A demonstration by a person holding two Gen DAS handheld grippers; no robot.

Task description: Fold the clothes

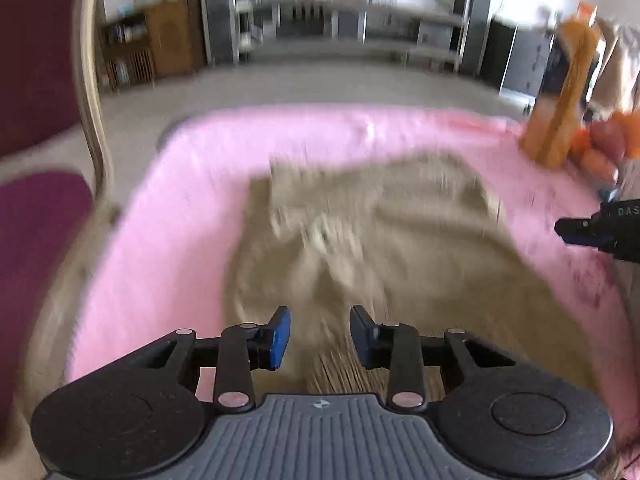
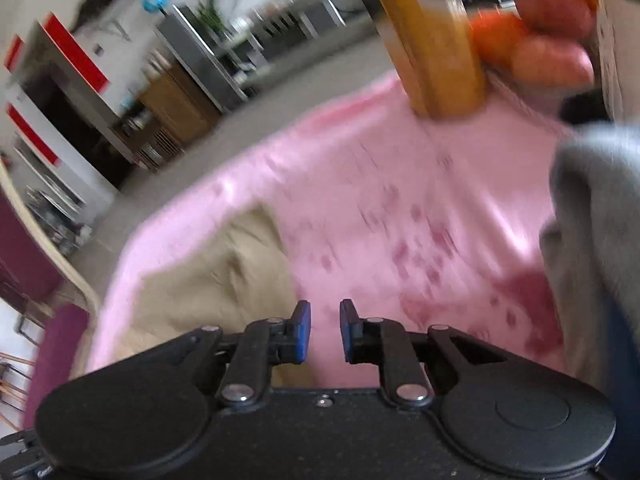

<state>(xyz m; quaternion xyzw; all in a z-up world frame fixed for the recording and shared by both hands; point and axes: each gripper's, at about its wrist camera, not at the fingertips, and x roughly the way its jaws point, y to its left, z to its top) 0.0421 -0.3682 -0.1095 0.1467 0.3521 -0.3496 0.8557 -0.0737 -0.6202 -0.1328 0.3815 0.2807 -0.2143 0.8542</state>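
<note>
A beige garment (image 1: 360, 240) lies rumpled on a table under a pink cloth (image 1: 168, 216). My left gripper (image 1: 320, 338) is open and empty just above the garment's near edge. The right gripper's tip (image 1: 588, 230) shows at the right edge of the left wrist view, above the pink cloth. In the right wrist view my right gripper (image 2: 324, 330) is open with a narrow gap and empty, over the pink cloth (image 2: 400, 200). The beige garment (image 2: 224, 276) lies to its left. Both views are motion-blurred.
An orange juice bottle (image 1: 560, 92) (image 2: 432, 40) and round fruits (image 2: 548, 32) stand at the table's far right. A grey garment (image 2: 588, 232) is piled at the right. A purple chair (image 1: 36, 120) stands left of the table.
</note>
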